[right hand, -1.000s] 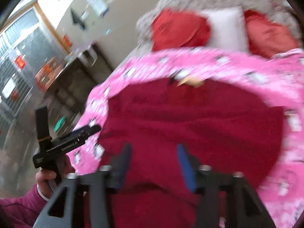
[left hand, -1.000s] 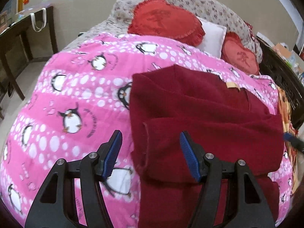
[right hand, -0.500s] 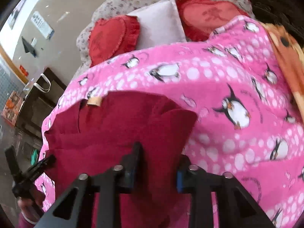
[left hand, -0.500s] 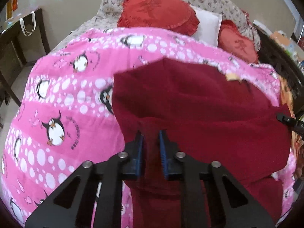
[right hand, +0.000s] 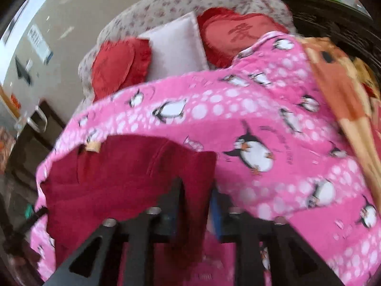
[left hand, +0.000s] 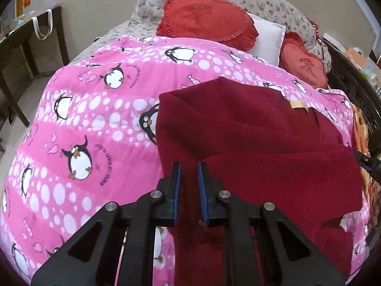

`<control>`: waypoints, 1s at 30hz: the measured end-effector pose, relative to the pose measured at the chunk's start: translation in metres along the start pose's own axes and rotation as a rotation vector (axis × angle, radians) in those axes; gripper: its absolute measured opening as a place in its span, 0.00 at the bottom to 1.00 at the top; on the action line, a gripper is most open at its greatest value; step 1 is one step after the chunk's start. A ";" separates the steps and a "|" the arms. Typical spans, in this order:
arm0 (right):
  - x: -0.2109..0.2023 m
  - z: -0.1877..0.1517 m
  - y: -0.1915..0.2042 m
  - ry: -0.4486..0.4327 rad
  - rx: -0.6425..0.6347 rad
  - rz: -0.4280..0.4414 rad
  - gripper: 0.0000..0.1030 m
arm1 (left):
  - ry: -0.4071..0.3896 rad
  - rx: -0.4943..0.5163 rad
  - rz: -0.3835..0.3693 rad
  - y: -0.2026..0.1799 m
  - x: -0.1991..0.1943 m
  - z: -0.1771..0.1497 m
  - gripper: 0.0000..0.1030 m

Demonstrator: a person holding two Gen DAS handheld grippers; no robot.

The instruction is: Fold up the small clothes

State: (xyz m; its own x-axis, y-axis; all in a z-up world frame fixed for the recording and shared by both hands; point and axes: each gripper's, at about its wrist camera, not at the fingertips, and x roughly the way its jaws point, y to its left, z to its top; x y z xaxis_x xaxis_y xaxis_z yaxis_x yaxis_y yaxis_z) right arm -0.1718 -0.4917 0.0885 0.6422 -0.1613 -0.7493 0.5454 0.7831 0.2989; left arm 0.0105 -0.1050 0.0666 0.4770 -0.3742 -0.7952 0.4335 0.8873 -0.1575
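Lying on a pink blanket (left hand: pixel 100 109), the dark red garment (left hand: pixel 250 143) looks like thick, fuzzy fleece, folded over itself in broad flat layers with a small tan label (left hand: pixel 297 104) near its far edge. The left gripper (left hand: pixel 189 188) is nearly closed, its blue ribbed pads pinching a fold at the garment's near left corner. The right gripper (right hand: pixel 197 205), blurred in its own view, has a strip of the same red cloth between its jaws, which are opening; whether the pads press on it I cannot tell. The blanket is soft and quilted, printed with penguins and white dots. Beyond it sit two ruffled red cushions (left hand: pixel 207 21), heart-shaped in the right view, a plain white pillow (left hand: pixel 269 38) and a flowered cover (left hand: pixel 266 2).
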 end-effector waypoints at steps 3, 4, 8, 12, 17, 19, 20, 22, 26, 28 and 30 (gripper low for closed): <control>-0.031 -0.006 0.008 -0.023 -0.008 0.063 0.32 | -0.019 -0.001 -0.012 -0.001 -0.011 -0.003 0.14; -0.041 -0.011 0.013 -0.027 -0.024 0.094 0.32 | -0.029 0.002 -0.017 -0.003 -0.015 -0.005 0.16; -0.058 -0.038 0.048 -0.009 -0.138 0.174 0.32 | -0.037 0.026 -0.025 -0.015 -0.014 -0.016 0.23; -0.024 -0.059 0.067 0.078 -0.225 0.099 0.32 | 0.076 0.069 0.010 -0.028 0.024 -0.026 0.23; 0.016 -0.059 0.050 0.138 -0.160 0.060 0.32 | 0.089 0.077 0.016 -0.029 0.026 -0.027 0.24; 0.002 -0.058 0.046 0.131 -0.139 0.089 0.33 | 0.105 0.065 -0.009 -0.024 0.019 -0.028 0.24; -0.008 -0.060 0.043 0.126 -0.127 0.105 0.37 | 0.111 0.058 -0.023 -0.021 0.013 -0.030 0.24; -0.034 -0.069 0.036 0.121 -0.096 0.158 0.46 | 0.112 0.057 -0.047 -0.014 -0.002 -0.038 0.25; -0.071 -0.100 0.019 0.149 -0.056 0.232 0.48 | 0.122 0.052 -0.092 -0.004 -0.031 -0.067 0.52; -0.084 -0.119 0.012 0.170 -0.039 0.237 0.48 | 0.131 0.039 -0.103 0.003 -0.044 -0.087 0.53; -0.095 -0.137 0.007 0.183 -0.040 0.225 0.48 | 0.148 0.037 -0.086 0.006 -0.054 -0.103 0.53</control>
State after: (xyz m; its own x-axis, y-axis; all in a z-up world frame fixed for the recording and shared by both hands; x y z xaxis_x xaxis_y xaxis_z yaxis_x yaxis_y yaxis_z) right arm -0.3033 -0.3886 0.0809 0.6345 0.1271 -0.7624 0.3766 0.8105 0.4485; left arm -0.0909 -0.0514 0.0482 0.3200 -0.4022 -0.8578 0.4973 0.8420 -0.2092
